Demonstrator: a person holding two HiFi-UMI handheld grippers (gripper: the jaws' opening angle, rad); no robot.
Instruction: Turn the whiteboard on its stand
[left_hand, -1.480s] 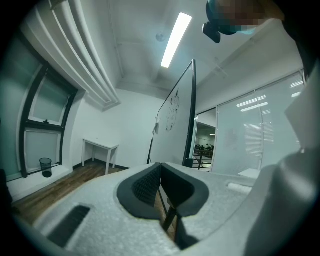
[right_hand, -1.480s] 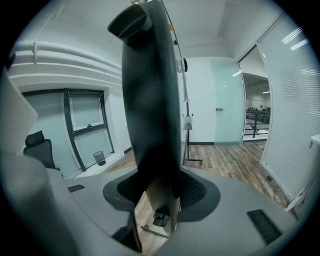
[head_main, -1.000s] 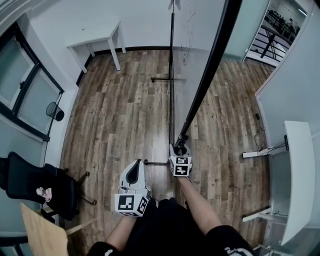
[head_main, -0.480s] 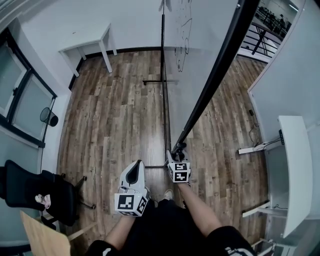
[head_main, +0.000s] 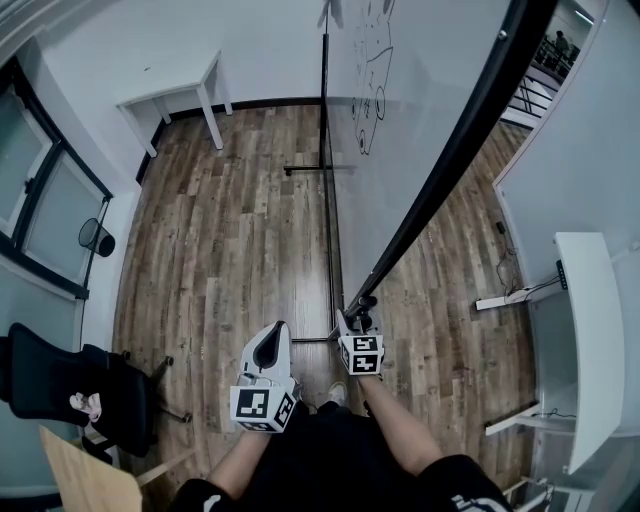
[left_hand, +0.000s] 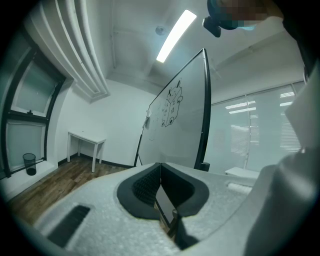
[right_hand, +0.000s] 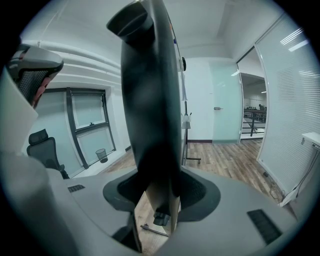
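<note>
On whiteboard (head_main: 405, 140), black doodle (head_main: 372, 90), prob. illegible; R gripper (head_main: 356, 320) clamps edge.

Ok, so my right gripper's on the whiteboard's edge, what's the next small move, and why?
Probably swing that edge a short way round on its stand, slowly. The right gripper has its fingers closed on the black edge of the whiteboard, low down, while the left gripper is shut and holds nothing, clear of the board, so the right one alone steers it.
</note>
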